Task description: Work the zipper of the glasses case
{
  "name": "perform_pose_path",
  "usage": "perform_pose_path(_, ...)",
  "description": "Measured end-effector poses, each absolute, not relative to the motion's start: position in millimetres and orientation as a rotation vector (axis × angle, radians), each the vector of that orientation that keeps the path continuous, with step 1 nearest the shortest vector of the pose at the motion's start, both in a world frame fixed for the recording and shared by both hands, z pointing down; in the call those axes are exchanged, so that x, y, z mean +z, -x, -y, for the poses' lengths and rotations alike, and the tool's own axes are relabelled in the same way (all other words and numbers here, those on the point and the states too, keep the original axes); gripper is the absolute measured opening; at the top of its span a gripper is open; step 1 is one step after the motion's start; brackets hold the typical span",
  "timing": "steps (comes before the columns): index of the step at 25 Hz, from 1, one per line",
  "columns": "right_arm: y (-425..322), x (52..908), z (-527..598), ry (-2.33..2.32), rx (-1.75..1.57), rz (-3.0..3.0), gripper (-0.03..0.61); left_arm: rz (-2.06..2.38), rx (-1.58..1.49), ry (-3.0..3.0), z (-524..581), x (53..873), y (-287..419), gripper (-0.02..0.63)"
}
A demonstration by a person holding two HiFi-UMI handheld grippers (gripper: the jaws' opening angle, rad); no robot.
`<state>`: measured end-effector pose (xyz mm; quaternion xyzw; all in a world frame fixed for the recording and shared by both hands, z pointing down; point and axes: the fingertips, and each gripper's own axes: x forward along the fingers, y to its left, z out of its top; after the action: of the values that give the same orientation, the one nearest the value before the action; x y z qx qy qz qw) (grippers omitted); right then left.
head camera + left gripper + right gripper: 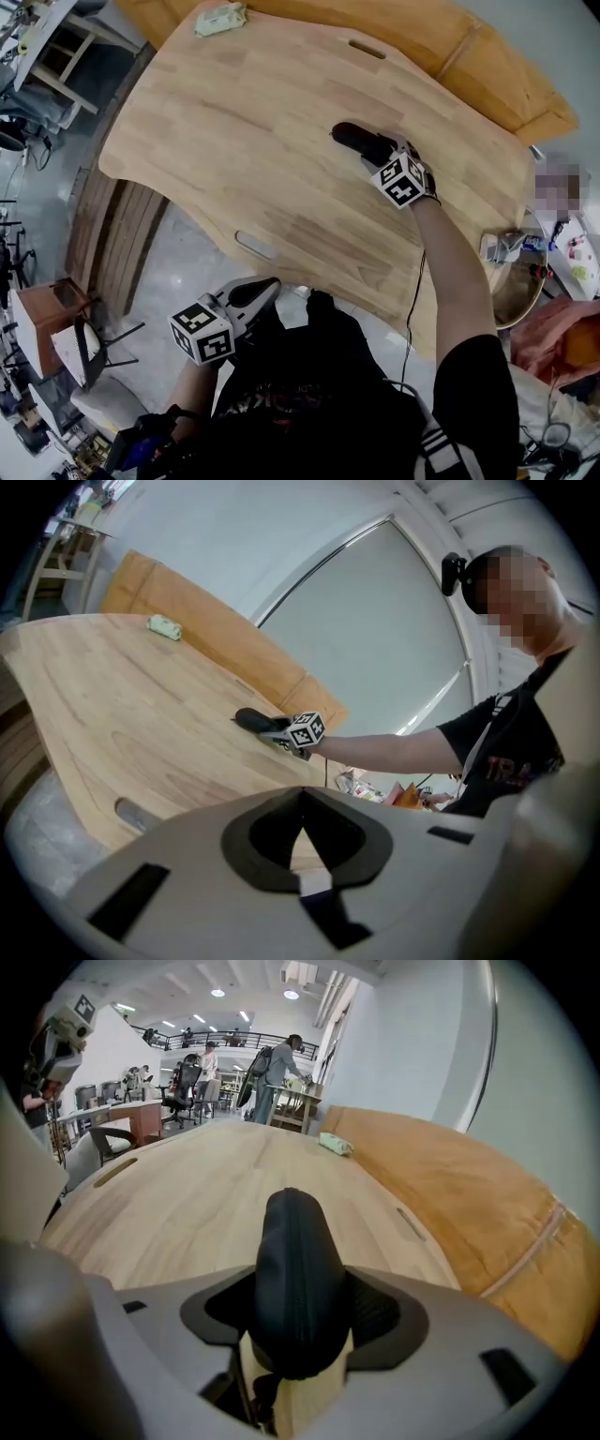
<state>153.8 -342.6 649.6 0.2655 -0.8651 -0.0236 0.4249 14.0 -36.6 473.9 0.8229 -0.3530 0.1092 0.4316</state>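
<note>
I've got the right gripper (296,1321) clamped wide on the black glasses case (292,1260), which lies on the table (244,141). My left gripper (302,829) is fully closed, empty, off the table edge.

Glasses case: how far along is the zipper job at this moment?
Done: the right tool is clamped on the black glasses case, which lies on the wooden table. In hand: only that hold; the zipper seam looks closed. Left: the left tool, shut and empty, hangs off the table's near edge and has yet to reach the zipper.
</note>
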Motion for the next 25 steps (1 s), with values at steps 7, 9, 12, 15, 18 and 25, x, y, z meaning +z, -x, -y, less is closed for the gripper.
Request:
perform_pose_path(7, -157.7, 661.5, 342.0, -0.626, -0.131, 2.112, 0.288, 0.875, 0.265, -2.044, 38.0, 475.3, -26.9, 0.012)
perform_pose_path(9, -157.1, 658.3, 340.3, -0.627, -0.123, 2.125, 0.29, 0.866, 0.264, -2.045, 38.4, 476.2, -30.9, 0.012)
perform_pose_path(12, -157.1, 649.3, 334.4, -0.625, -0.12, 2.161, 0.295, 0.847, 0.269, -2.06, 39.6, 476.7, -36.8, 0.012)
perform_pose_path(15, -159.9, 636.0, 325.9, -0.638, -0.129, 2.201, 0.301, 0.822, 0.273, -2.075, 42.2, 476.6, -41.1, 0.012)
perform_pose_path(18, -166.9, 617.7, 318.1, -0.69, -0.118, 2.243, 0.301, 0.792, 0.275, -2.102, 45.3, 474.3, -46.1, 0.012)
perform_pose_path(25, -184.3, 565.4, 280.6, -0.912, 0.181, 2.429, 0.015, 0.697, 0.287, -2.188, 49.6, 464.7, -48.9, 0.012)
